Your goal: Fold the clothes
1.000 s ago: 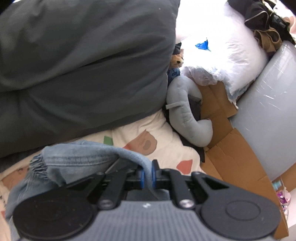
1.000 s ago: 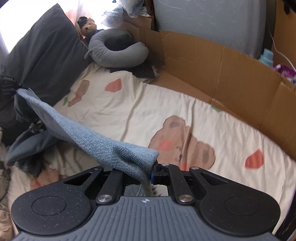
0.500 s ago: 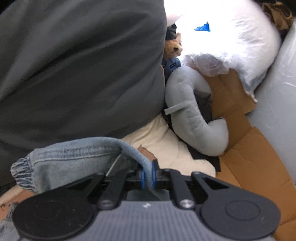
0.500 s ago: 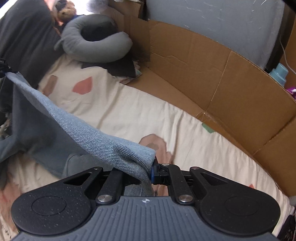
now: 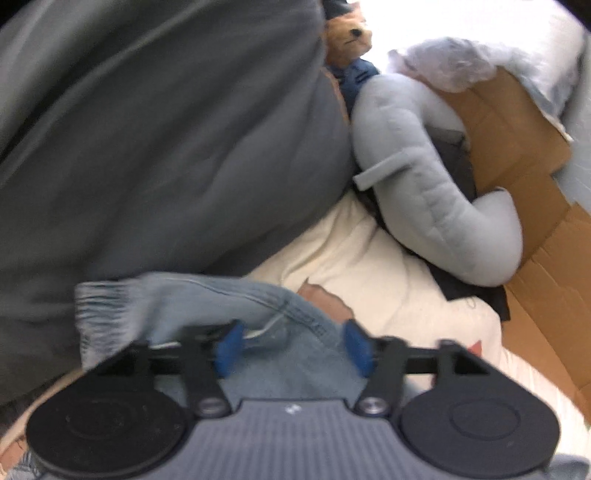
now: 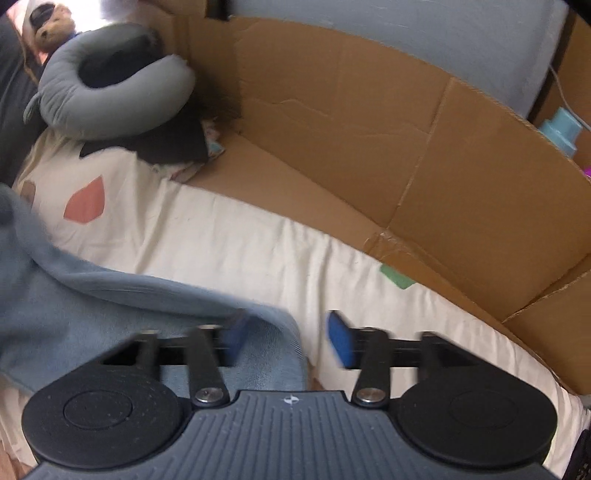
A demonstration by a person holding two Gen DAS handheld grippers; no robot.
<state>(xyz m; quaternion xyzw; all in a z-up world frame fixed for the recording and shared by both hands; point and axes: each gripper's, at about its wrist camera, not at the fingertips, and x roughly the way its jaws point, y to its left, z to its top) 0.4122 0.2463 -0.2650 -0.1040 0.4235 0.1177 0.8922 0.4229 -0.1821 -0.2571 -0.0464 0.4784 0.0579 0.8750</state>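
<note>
Jeans (image 5: 221,306) lie on the cream bedsheet (image 6: 229,240), loose between both spread pairs of tongs. Left tongs (image 5: 291,345) point low toward the dark pillow (image 5: 166,140); right tongs (image 6: 286,338) face the cardboard (image 6: 369,140), one blue pad half under denim. Both views are motion-blurred

Ahead of my left camera I see a big dark grey pillow (image 5: 155,140) filling most of the view, with a small brown plush toy (image 5: 349,35) wedged at its upper right edge. Just beside it lies a grey neck pillow (image 5: 436,192), resting on a dark cloth (image 5: 476,291). Under everything I see a cream sheet (image 6: 229,240) printed with reddish shapes (image 6: 86,201). From my right camera, brown cardboard (image 6: 369,140) walls the sheet's far edge, and a light blue bottle (image 6: 561,129) stands behind it.
</note>
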